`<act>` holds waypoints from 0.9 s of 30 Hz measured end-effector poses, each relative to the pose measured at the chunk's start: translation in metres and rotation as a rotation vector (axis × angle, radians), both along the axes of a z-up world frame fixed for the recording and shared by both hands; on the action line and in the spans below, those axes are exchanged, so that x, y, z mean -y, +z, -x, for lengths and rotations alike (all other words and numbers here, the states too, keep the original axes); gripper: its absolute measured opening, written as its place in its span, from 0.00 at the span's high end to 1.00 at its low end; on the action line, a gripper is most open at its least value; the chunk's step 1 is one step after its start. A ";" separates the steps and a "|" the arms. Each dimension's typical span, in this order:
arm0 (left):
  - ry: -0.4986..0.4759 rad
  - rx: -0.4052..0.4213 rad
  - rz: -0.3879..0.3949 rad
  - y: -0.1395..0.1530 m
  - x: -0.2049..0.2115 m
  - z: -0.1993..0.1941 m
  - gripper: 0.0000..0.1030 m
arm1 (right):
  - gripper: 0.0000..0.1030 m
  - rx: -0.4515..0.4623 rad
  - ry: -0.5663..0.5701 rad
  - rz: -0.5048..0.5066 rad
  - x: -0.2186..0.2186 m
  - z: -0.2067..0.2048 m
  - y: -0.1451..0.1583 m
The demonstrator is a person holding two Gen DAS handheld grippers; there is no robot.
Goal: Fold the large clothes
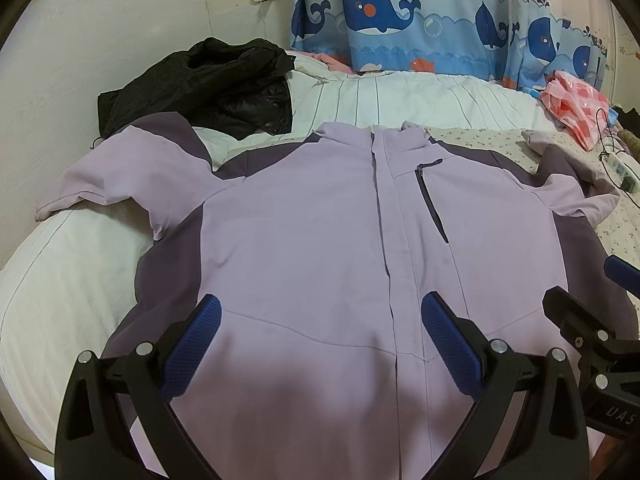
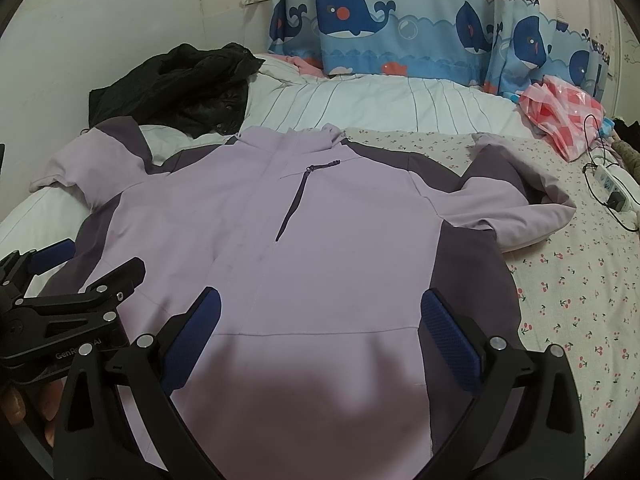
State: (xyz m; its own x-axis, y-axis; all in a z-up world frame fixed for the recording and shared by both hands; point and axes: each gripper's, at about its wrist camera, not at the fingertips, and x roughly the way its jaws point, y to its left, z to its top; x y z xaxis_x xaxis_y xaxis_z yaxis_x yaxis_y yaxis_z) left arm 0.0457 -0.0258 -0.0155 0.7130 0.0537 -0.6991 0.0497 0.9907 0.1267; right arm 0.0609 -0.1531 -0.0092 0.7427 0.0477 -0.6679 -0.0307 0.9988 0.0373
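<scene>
On the bed [image 1: 72, 264], a crumpled black puffer jacket [image 1: 208, 84] with glossy quilting lies at the far left against the wall. Beside it, the lilac jacket [image 1: 320, 216] lies flat, front up, its smooth fabric banded by darker purple panels, sleeves spread, a slanted chest zipper [image 1: 430, 196] near the closed placket. Both claws hover above its hem, released: the left claw [image 1: 320, 344] and right claw [image 2: 320, 340] spread ribbed blue pads [image 2: 448, 340] wide. A crinkled pink checked plastic bag [image 2: 560, 116] sits far right.
</scene>
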 end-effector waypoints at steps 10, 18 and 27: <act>-0.003 -0.010 0.002 -0.003 0.000 -0.002 0.07 | 0.06 -0.005 -0.001 -0.003 -0.001 -0.001 -0.001; -0.005 -0.061 0.033 -0.011 -0.002 -0.013 0.07 | 0.06 -0.006 -0.026 -0.006 0.010 -0.004 0.002; -0.001 -0.097 0.055 -0.017 -0.005 -0.018 0.07 | 0.06 0.113 -0.143 0.374 0.093 -0.065 0.060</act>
